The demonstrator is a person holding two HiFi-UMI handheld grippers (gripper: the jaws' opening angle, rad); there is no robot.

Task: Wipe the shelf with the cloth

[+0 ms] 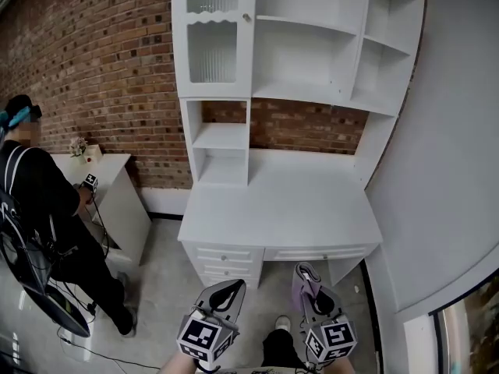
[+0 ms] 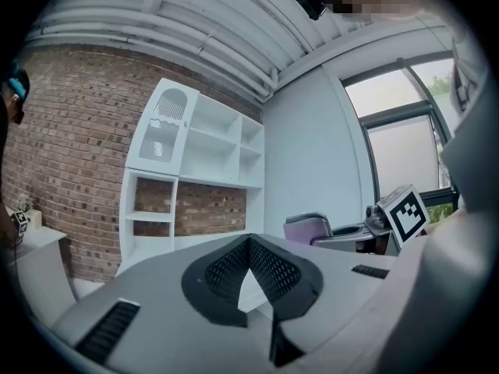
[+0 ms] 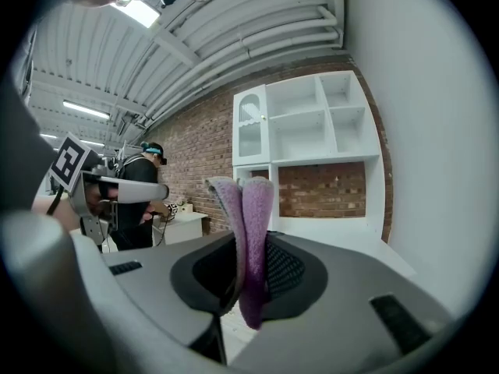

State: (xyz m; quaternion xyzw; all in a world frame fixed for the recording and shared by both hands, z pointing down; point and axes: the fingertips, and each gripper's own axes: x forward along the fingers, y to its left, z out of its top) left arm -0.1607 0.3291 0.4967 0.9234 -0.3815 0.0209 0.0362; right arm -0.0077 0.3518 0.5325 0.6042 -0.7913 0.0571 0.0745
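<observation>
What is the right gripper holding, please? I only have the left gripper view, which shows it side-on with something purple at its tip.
Observer: In its own view the right gripper is shut on a purple cloth, which stands up out of the jaws.
Operator: Thank you. How close are we to the shelf?
Observer: The head view shows the left gripper and the right gripper held low in front of the white desk, short of its drawers.
Operator: Is anything lying on the desktop?
Observer: In the head view the desktop looks bare, and so do the open shelves above it.
</observation>
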